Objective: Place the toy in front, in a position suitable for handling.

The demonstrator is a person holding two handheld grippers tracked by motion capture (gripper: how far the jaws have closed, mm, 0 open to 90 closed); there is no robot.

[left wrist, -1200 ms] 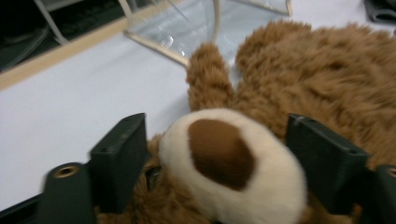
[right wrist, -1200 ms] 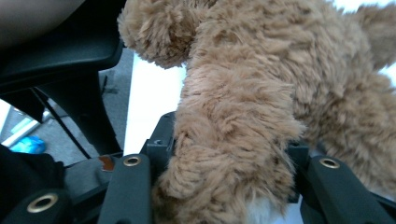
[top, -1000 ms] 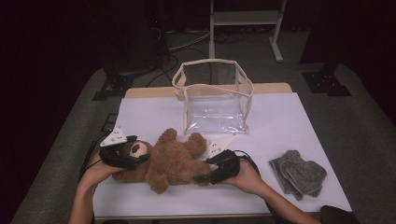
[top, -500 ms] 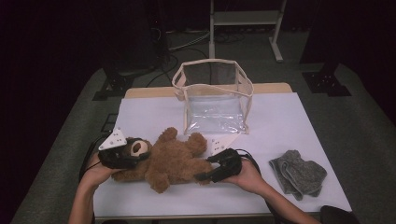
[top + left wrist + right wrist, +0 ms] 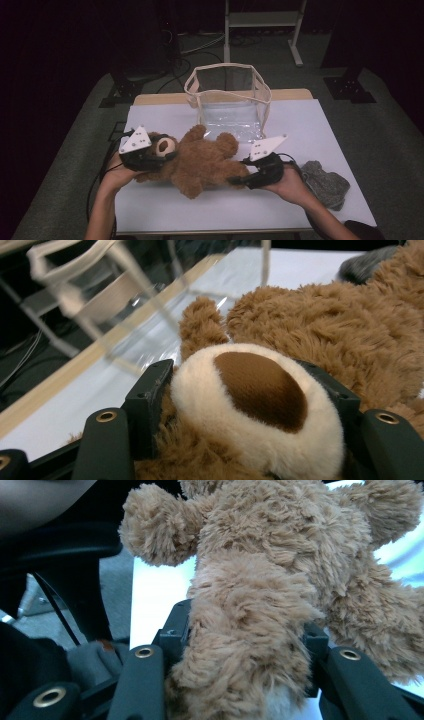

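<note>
A brown teddy bear (image 5: 200, 160) hangs lengthwise just above the white table (image 5: 310, 125), carried between both grippers. My left gripper (image 5: 167, 150) is shut on the bear's head. Its jaws have just been closing, and in the left gripper view they press either side of the cream muzzle (image 5: 257, 390). My right gripper (image 5: 235, 179) is shut on one of the bear's legs (image 5: 245, 630), and the fur bulges between its black jaws. The bear's body (image 5: 320, 325) and arms (image 5: 155, 525) stretch away from both cameras.
A clear plastic bag with beige trim (image 5: 227, 100) stands open-topped just behind the bear. A grey knitted cloth (image 5: 325, 182) lies at the table's right, by the person's right hand. Dark floor and a stand's legs lie beyond the table.
Both grippers have risen with the bear and carried it a little to the right and toward the clear bag. The bag and the grey cloth have not moved.
</note>
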